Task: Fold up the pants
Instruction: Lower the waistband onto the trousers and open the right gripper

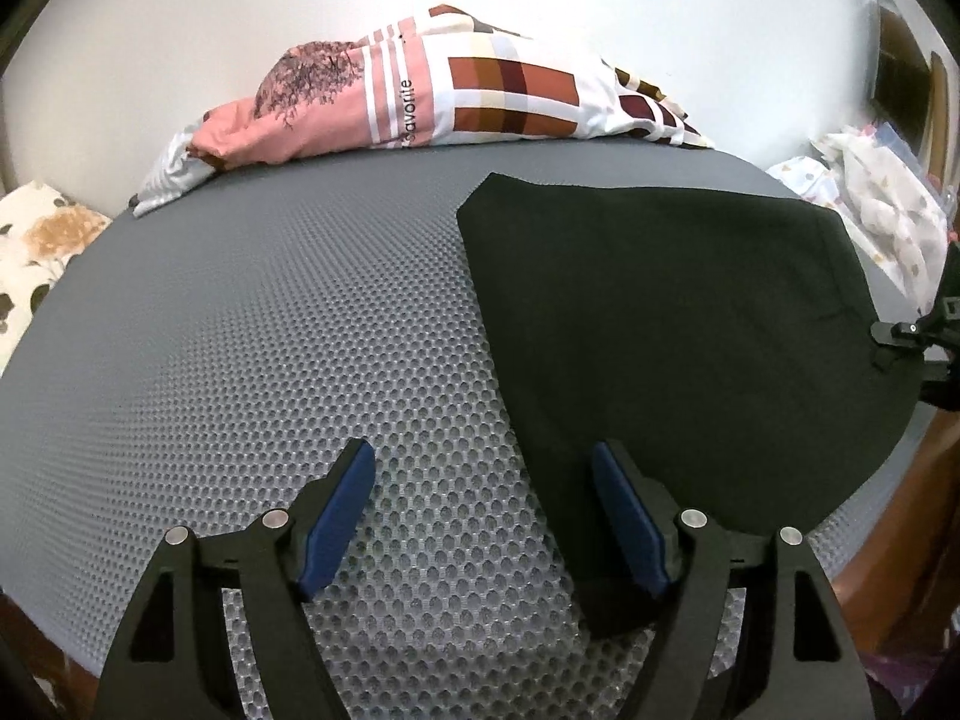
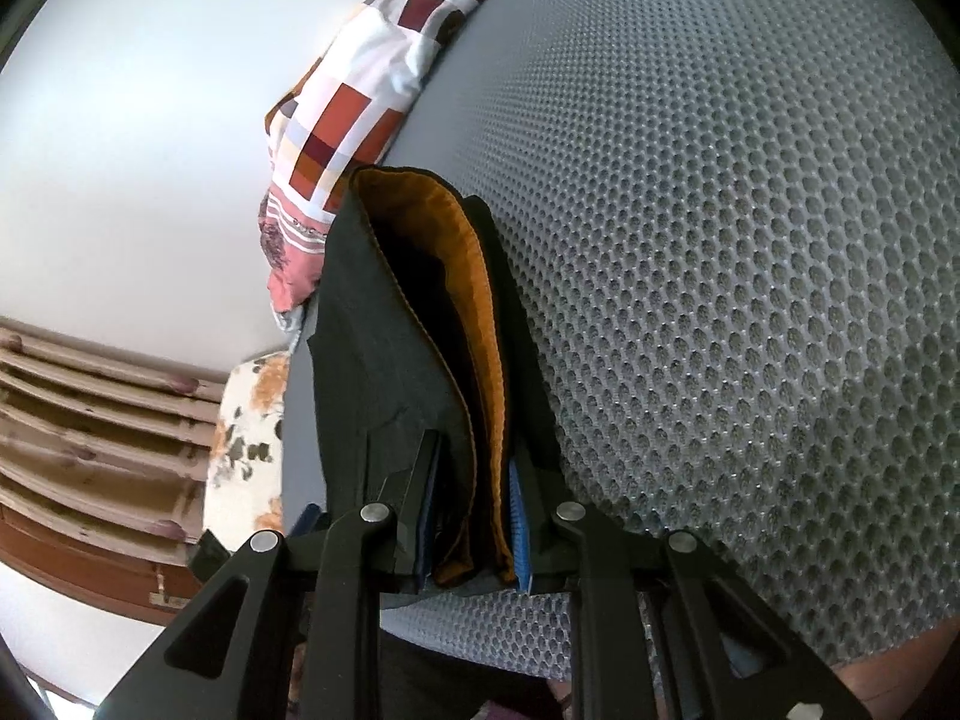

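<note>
The black pants (image 1: 672, 312) lie folded flat on the right half of the grey honeycomb mat (image 1: 270, 324). My left gripper (image 1: 483, 468) is open and empty, low over the mat, straddling the pants' left edge near their front corner. My right gripper (image 1: 900, 333) shows at the pants' right edge in the left wrist view. In the right wrist view my right gripper (image 2: 471, 516) is shut on a bunched edge of the pants (image 2: 384, 324), with their orange lining (image 2: 480, 312) showing between the blue pads.
A patterned pink, white and brown pillow (image 1: 420, 102) lies along the mat's far edge by the white wall. A floral cloth (image 1: 36, 252) is at the left, more patterned cloth (image 1: 882, 210) at the right. A wooden slatted frame (image 2: 90, 420) is off the mat's side.
</note>
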### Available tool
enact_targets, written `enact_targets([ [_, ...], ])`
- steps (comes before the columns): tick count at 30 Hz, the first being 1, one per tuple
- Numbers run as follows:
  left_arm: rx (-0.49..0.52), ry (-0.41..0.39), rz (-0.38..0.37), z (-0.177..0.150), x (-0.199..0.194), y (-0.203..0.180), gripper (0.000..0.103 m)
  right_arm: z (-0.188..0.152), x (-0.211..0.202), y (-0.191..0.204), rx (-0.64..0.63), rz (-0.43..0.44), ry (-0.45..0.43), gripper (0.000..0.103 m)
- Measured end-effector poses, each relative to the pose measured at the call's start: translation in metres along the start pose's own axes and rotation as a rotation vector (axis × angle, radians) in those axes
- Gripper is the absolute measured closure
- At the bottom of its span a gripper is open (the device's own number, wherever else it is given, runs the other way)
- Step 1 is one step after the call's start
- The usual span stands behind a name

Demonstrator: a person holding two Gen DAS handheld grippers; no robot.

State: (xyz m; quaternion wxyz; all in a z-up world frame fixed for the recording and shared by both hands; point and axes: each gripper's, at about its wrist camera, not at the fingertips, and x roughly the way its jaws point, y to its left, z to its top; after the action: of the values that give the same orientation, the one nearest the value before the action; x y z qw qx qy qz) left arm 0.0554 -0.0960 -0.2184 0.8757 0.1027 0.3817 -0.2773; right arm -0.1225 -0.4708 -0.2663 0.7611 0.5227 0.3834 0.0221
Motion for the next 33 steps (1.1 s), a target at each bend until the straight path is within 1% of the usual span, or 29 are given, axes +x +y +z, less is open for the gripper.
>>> enact_targets([
  [4, 0.023, -0.01, 0.019, 0.0, -0.001, -0.003, 0.027, -0.001, 0.004, 0.006, -0.005, -0.015, -0.006, 0.087],
  [11, 0.025, -0.016, 0.039, -0.001, -0.002, -0.005, 0.026, -0.004, 0.016, 0.021, -0.026, -0.04, -0.011, 0.087],
  [22, 0.058, -0.006, 0.095, 0.0, -0.003, -0.014, 0.026, -0.008, 0.008, 0.015, -0.038, -0.038, -0.019, 0.087],
  [30, 0.093, 0.001, 0.155, 0.001, -0.006, -0.021, 0.021, -0.008, 0.007, 0.013, -0.034, -0.033, -0.021, 0.087],
  [33, 0.096, 0.005, 0.163, 0.001, -0.006, -0.022, 0.02, -0.007, 0.007, 0.013, -0.035, -0.038, -0.018, 0.087],
])
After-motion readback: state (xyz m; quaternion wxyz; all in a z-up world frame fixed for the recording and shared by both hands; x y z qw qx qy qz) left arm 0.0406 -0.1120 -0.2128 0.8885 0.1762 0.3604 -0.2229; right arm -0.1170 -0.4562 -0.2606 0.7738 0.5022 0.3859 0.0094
